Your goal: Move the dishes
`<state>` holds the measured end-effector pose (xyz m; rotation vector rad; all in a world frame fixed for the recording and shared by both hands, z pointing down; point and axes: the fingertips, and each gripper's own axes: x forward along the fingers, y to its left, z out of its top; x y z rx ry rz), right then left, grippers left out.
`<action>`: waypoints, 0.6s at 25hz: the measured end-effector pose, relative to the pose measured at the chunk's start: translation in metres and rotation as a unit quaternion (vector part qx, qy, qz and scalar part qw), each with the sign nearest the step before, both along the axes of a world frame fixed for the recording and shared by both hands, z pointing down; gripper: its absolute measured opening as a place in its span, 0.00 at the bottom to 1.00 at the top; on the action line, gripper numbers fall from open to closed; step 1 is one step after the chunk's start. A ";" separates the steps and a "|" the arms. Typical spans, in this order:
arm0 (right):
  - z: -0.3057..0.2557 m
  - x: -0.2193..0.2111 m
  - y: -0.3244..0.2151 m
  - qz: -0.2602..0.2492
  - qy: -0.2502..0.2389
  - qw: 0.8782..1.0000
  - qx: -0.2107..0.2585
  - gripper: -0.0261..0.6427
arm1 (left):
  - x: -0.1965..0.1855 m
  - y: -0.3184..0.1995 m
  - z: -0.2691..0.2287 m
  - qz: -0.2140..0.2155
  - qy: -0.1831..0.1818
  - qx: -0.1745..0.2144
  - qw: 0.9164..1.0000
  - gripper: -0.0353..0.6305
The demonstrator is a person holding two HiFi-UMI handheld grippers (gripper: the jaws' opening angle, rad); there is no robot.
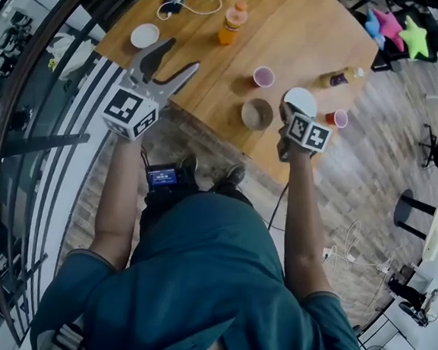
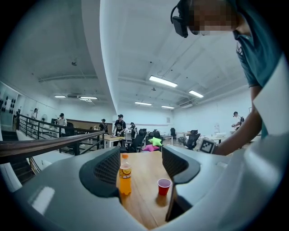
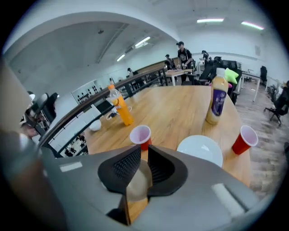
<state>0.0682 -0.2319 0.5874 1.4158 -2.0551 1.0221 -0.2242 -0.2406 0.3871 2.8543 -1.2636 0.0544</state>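
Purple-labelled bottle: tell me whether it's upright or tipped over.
Upright. In the right gripper view the purple-labelled bottle stands on its base on the wooden table, cap at the top.

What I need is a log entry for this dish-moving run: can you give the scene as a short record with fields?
Surface: wooden table
Dishes: brown bowl, white plate, small white dish
Other items: orange bottle, purple-label bottle, cup, cup at the edge
Left claw: open, empty, raised at the table's edge
Right claw: shut on the brown bowl's rim, beside the white plate
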 end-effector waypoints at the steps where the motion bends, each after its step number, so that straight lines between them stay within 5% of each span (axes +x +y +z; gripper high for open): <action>1: -0.018 -0.001 -0.003 0.001 -0.007 1.000 0.028 0.09 | 0.001 0.001 -0.003 0.004 0.000 0.002 1.000 0.47; 5: -0.100 0.000 -0.010 0.004 -0.031 0.987 0.158 0.09 | 0.008 0.003 -0.013 0.018 -0.010 0.011 1.000 0.47; 10: -0.211 -0.004 0.003 -0.024 -0.021 0.943 0.332 0.09 | 0.021 0.002 -0.026 0.042 -0.024 0.018 0.999 0.48; 15: -0.283 -0.008 0.028 -0.032 0.001 0.913 0.406 0.09 | 0.037 0.005 -0.039 0.068 -0.033 0.031 0.997 0.48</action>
